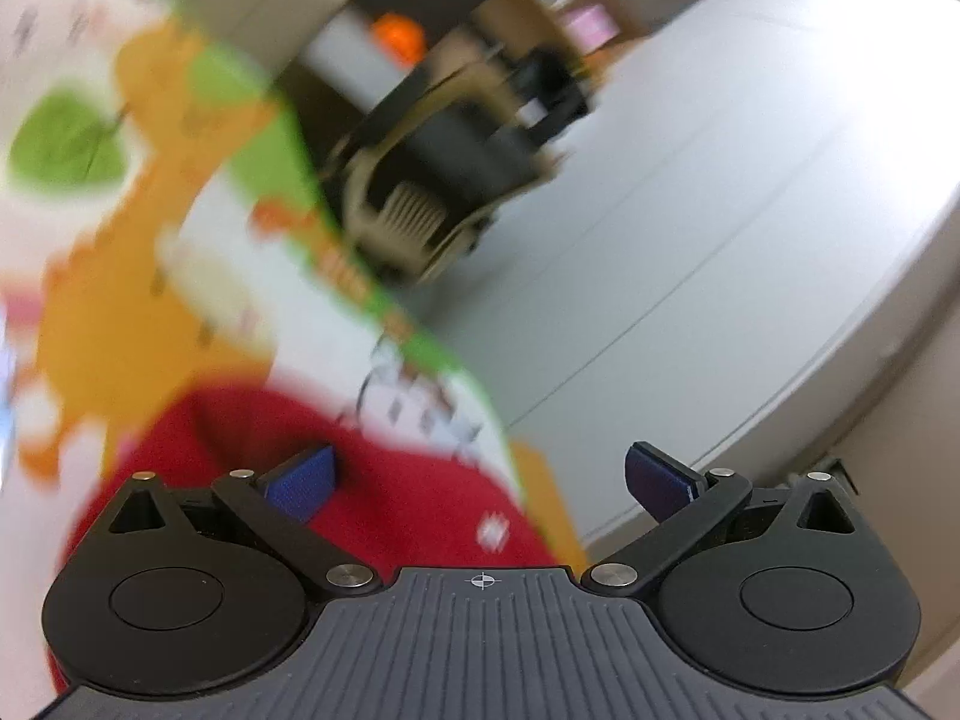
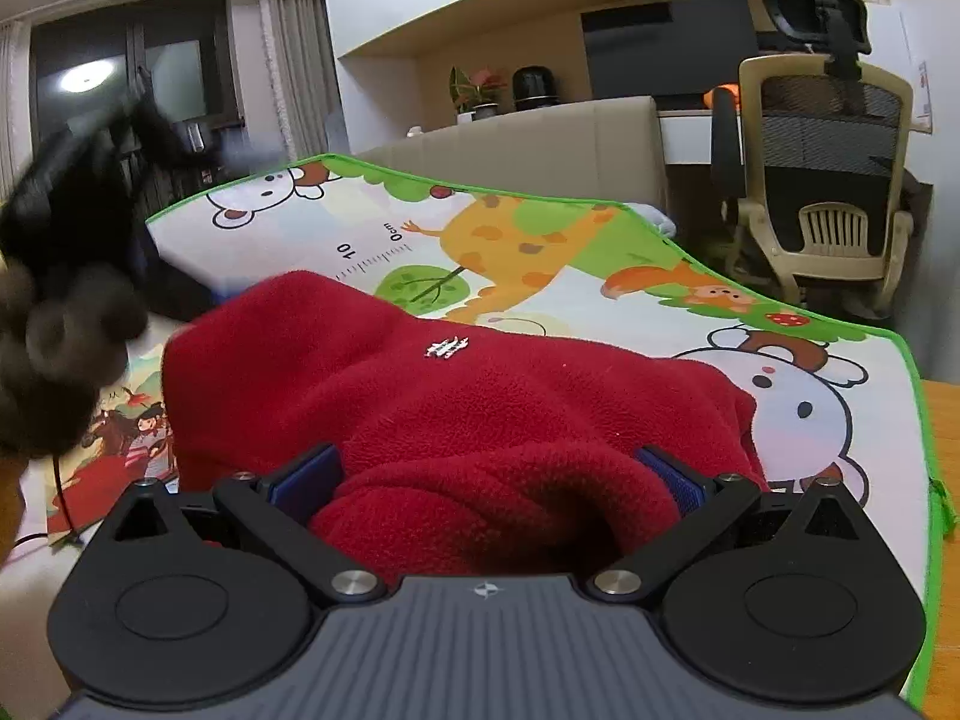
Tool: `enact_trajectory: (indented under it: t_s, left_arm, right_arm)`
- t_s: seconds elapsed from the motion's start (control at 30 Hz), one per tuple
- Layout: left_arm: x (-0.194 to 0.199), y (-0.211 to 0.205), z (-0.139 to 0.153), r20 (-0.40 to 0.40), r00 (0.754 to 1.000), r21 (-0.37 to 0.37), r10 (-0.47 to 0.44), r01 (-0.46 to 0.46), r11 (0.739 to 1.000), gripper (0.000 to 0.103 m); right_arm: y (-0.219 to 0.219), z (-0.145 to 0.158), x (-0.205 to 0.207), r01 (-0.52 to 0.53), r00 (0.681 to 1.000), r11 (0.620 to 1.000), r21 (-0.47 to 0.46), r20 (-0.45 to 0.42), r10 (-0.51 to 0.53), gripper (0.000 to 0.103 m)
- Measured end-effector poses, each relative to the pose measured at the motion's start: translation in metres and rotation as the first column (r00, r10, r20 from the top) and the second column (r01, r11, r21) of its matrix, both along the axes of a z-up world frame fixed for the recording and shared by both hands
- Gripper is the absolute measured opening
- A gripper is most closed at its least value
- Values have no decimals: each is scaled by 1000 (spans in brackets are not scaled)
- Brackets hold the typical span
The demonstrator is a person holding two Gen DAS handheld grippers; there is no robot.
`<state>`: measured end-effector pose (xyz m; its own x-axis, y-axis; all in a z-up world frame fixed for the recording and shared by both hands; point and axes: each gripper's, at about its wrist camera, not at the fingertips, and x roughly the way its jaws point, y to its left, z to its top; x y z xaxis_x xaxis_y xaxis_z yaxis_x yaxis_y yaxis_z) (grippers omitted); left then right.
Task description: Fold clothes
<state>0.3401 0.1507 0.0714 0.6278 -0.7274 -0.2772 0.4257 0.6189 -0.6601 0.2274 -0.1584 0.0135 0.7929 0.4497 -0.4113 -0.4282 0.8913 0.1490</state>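
Observation:
A red fleece garment lies bunched on a cartoon-printed play mat with a green border. A small white logo faces up on it. My right gripper is open, low over the near edge, and a thick fold of fleece bulges between its blue pads. In the blurred, tilted left wrist view my left gripper is open and holds nothing, above the edge of the red garment and the mat. The right wrist view shows the left gripper as a dark blur at the upper left, above a person's hand.
An office chair stands past the mat's far right corner, also blurred in the left wrist view as the chair. A beige padded backrest runs behind the mat. Wooden floor shows at the right edge. Pale floor lies beside the mat.

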Motion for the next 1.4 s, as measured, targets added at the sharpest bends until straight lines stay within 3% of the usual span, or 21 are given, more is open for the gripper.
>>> enact_trajectory:
  t_s: [0.13,0.23,0.33,0.4,0.5,0.67,0.77,0.9,0.97,1.03,1.17,1.23,1.33,1.4]
  left_arm:
    - [-25,17,18,97,992,67,82,-89,994,103]
    - [-33,18,17,92,994,8,59,-60,998,103]
    - [-27,-3,-6,10,998,-43,-59,59,997,103]
    - [-19,-22,-29,-84,991,-6,-103,103,995,103]
    - [-12,-37,-67,-200,976,57,-85,98,994,103]
    - [-15,-35,-68,-176,982,47,-72,81,996,103]
    - [-13,-30,-67,-185,981,30,-63,70,997,103]
    - [-24,-12,-58,-175,984,3,-32,33,999,103]
    - [-35,-3,-50,-175,984,-1,-12,12,1000,103]
    - [-47,4,-43,-176,984,-1,8,-8,1000,103]
    - [-78,14,-41,-198,980,-41,0,-8,999,103]
    - [-90,13,-49,-232,971,-114,-52,26,993,103]
    - [-88,-11,-71,-269,953,-167,-141,98,981,103]
    - [-84,-35,-80,-270,950,-111,-156,130,985,103]
  right_arm:
    - [12,0,-3,26,999,999,-40,29,-25,103]
    - [23,2,-1,50,998,996,-70,40,-48,103]
    - [24,7,1,39,999,996,-86,34,-36,103]
    - [6,16,-1,8,1000,999,-41,8,-7,103]
    - [-27,31,-6,3,1000,999,51,-22,-2,103]
    - [-70,48,-32,83,996,995,52,-41,-81,103]
    - [-74,40,-47,11,995,999,43,-102,-6,103]
    - [-46,23,-73,-130,989,983,-131,-86,119,103]
    - [-38,18,-73,-148,986,980,-136,-97,136,103]
    - [-42,21,-65,-127,987,990,-69,-111,119,103]
    - [-81,32,-35,18,981,982,190,-194,20,103]
    - [-99,32,-24,112,970,948,298,-239,-39,103]
    - [-120,21,0,253,933,870,423,-344,-104,103]
    - [-121,10,20,284,908,832,477,-411,-75,103]
